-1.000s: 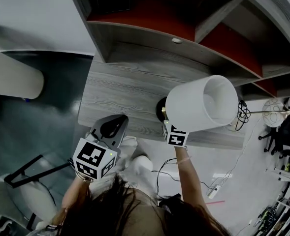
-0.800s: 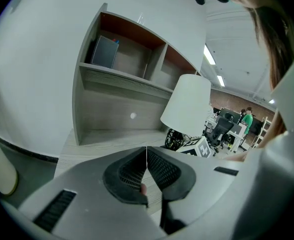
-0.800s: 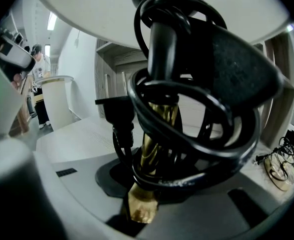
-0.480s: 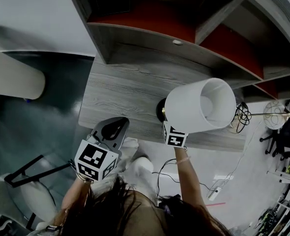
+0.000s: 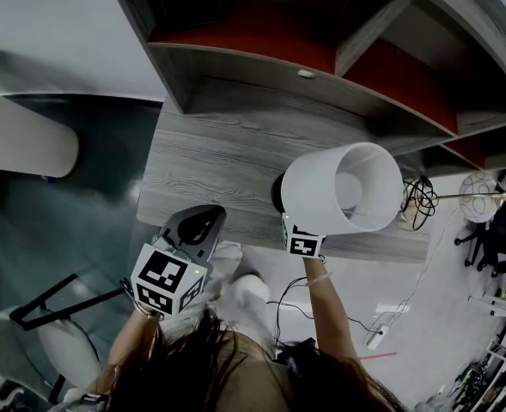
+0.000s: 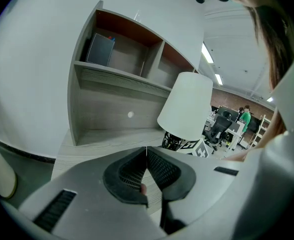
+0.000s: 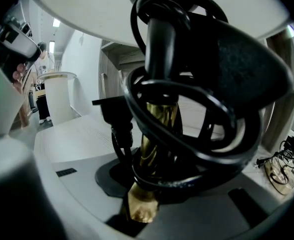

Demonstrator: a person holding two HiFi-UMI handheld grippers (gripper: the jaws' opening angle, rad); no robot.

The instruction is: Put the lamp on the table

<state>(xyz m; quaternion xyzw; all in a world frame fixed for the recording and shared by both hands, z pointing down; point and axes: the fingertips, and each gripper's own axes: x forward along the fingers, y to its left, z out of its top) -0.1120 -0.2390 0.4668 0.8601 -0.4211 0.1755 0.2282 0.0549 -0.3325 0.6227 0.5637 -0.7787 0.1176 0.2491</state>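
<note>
Right hand-held gripper point(image 7: 147, 184) pinching lamp point(image 5: 343, 187) stem, left hand-held gripper point(image 6: 146, 171) pressed together, empty; best to straighten lamp, seat base flat on table point(image 5: 210, 157) clear of edge, then release

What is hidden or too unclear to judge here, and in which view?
Right gripper view: black cord covers much of the brass stem in the right gripper; the top edge cuts the lamp shade.
Head view: the lamp shade hides most of the base and the right gripper's jaws; whether the base touches the table is unclear.
Left gripper view: the dark item on the shelf is too dim to identify.
</note>
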